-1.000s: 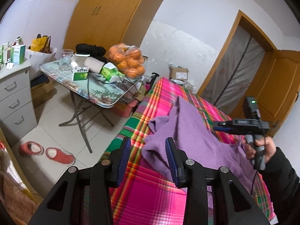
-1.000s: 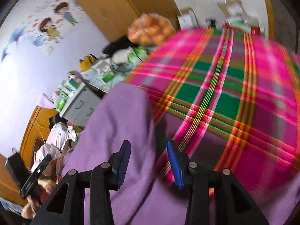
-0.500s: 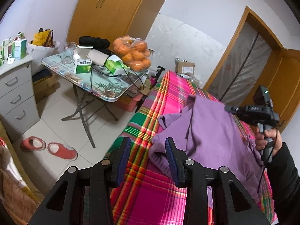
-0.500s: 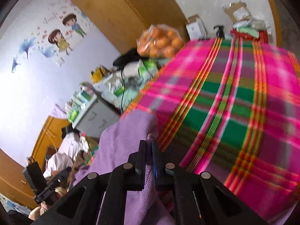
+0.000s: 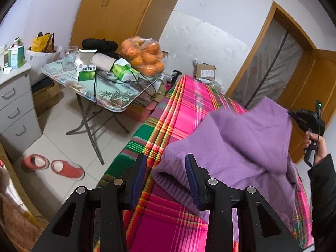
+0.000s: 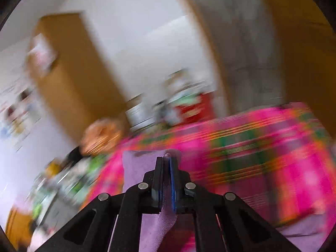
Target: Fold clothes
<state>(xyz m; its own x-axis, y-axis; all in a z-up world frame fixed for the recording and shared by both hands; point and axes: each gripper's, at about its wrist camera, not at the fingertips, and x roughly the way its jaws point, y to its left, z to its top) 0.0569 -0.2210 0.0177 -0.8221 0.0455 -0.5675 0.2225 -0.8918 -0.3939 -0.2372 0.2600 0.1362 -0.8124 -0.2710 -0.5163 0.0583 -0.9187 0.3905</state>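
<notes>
One garment is in play, a purple fleece sweater (image 5: 247, 147) lying on the pink-and-green plaid blanket (image 5: 184, 109) that covers the bed, with one edge now hoisted well clear of the cloth. A second ago the right gripper (image 6: 166, 163) stood with its jaws wide above the fabric; they have since clamped together on a fold of the sweater, purple cloth showing between and in front of the pads, and the hand (image 5: 315, 147) holding it has swung up and to the far side, so that the right wrist view is smeared with motion blur. From the left wrist view the lifted part hangs as a broad drape from that raised gripper, while the ribbed cuff of a sleeve (image 5: 168, 174) lies on the blanket between the left gripper's (image 5: 166, 178) fingers. Those jaws stand about half apart and press on nothing; the left hand has only crept a little nearer. Judging from this, the fold has started: one side is being carried over while the other end waits to be pinned or picked up. Beyond the bed, a folding table (image 5: 117, 96) carries a bag of oranges (image 5: 145, 56), green boxes, a glass jug and cables; red slippers (image 5: 52, 166) sit on the tiled floor, a grey drawer unit (image 5: 16, 109) stands at left, and a wooden wardrobe and doorway close the room.
</notes>
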